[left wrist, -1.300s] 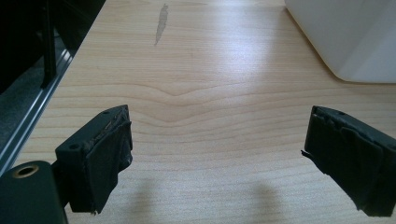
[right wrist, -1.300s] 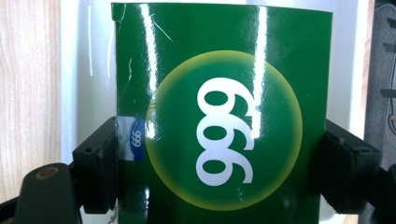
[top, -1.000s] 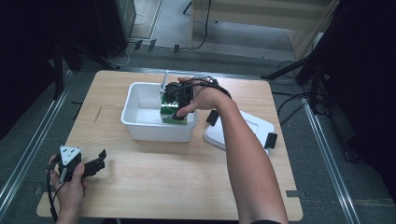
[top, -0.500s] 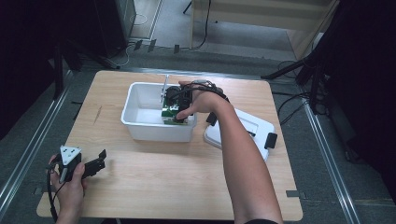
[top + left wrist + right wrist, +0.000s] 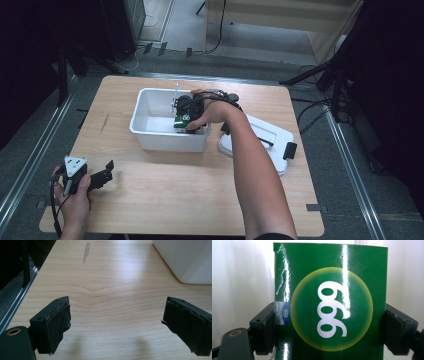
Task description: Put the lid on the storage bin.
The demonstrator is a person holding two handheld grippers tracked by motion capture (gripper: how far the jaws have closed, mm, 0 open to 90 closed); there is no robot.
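**Ana:** High view first: the right tongs [image 5: 186, 120] are down inside the white bin [image 5: 150, 135], clamped on the green box [image 5: 181, 121] at the bin's right end. What would you watch?

**Ben:** Keeping the box level, I think, and setting it flat on the bin floor before letting go. In the right gripper view both pads press its two side edges, so the grip looks square. Easing off slowly should stop it tipping against the wall.

**Ana:** And the box itself?

**Ben:** Glossy card, rectangular, green box [image 5: 329, 300] with a pale yellow disc and white digits; slick enough to slide. The bin is smooth, translucent plastic with rounded corners; its lid [image 5: 265, 142] lies beside it on the pale wooden surface [image 5: 165, 200].

**Ana:** The left tongs [image 5: 102, 176]?

**Ben:** Spread wide, holding nothing, near the front left corner.
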